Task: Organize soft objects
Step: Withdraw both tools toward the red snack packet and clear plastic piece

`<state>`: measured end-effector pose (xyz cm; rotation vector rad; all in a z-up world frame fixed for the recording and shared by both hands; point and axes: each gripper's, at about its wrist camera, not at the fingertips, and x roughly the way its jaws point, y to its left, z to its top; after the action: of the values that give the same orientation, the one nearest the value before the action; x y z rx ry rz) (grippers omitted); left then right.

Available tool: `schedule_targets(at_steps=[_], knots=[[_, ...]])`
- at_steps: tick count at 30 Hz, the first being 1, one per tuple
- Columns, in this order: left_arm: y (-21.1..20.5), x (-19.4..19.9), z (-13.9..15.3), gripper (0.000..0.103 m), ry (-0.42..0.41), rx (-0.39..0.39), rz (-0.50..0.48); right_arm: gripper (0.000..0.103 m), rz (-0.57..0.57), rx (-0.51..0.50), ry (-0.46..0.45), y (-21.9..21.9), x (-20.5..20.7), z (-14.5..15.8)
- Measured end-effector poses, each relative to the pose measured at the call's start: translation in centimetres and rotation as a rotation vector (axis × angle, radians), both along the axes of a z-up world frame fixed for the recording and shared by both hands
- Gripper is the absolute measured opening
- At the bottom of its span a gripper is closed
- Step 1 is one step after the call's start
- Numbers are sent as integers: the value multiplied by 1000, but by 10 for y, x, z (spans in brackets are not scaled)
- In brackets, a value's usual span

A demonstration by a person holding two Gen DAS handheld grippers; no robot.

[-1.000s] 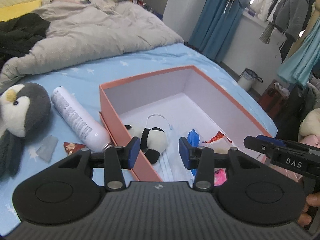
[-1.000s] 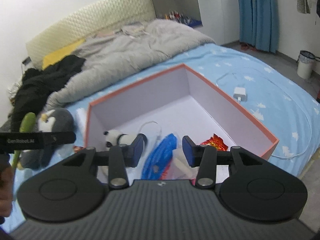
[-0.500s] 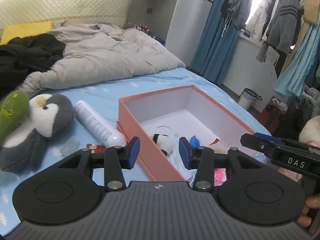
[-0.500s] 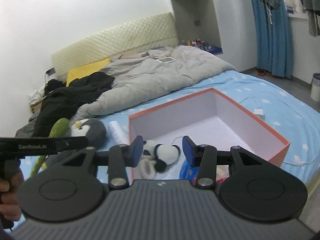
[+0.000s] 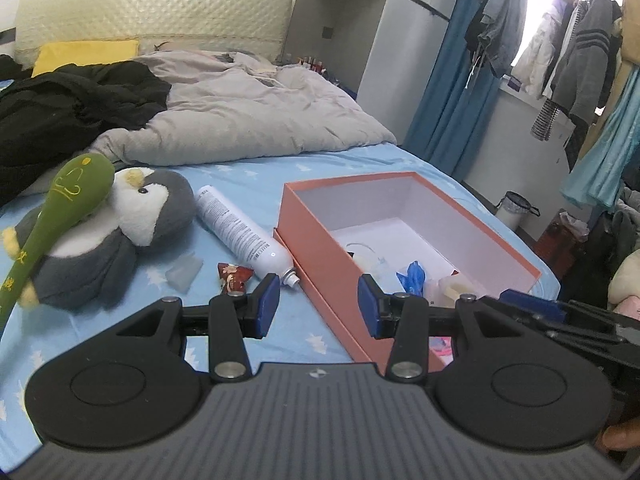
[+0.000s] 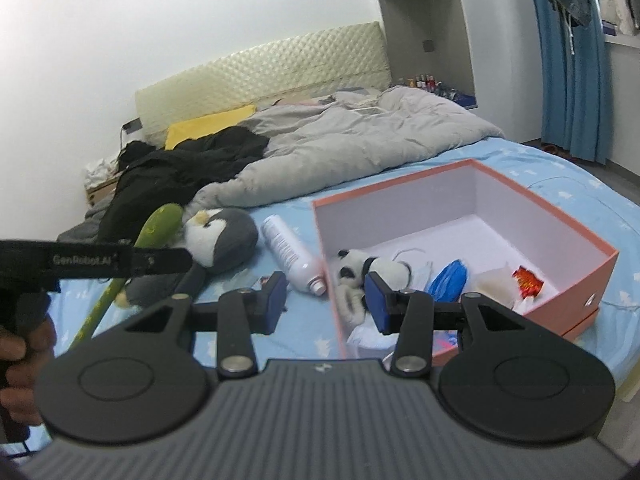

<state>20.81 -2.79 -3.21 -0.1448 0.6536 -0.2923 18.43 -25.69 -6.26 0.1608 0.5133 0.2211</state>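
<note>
Both claws have pulled back from the orange box [image 5: 320,248]; left claw [image 5: 319,306] and right claw [image 6: 326,302] hang parted, empty, above the bed [image 5: 256,176].

Two wrist views, shared box [image 5: 320,240]

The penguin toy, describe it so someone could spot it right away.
On the blue bed, left of the orange box and the white spray can, lies the penguin. It is the only grey plush, white-faced, with a green plush stick across it.
</note>
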Motion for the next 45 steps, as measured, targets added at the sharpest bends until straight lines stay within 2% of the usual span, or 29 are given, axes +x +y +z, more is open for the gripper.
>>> schedule_targets(at_steps=[10, 15, 21, 28, 35, 45], knots=[[18, -34, -26, 49, 41, -27, 33, 46, 29, -37, 38, 26, -28, -20], [21, -53, -49, 49, 69, -9, 55, 46, 32, -55, 74, 38, -41, -39], [37, -58, -71, 49, 108, -34, 96, 46, 59, -68, 97, 51, -38, -50], [64, -34, -89, 49, 124, -24, 150, 46, 101, -94, 104, 72, -18, -62], [83, 7, -115, 49, 125, -14, 211, 46, 125, -107, 101, 99, 17, -78], [112, 72, -152, 49, 146, -75, 252, 46, 158, -138, 172, 123, 78, -118]])
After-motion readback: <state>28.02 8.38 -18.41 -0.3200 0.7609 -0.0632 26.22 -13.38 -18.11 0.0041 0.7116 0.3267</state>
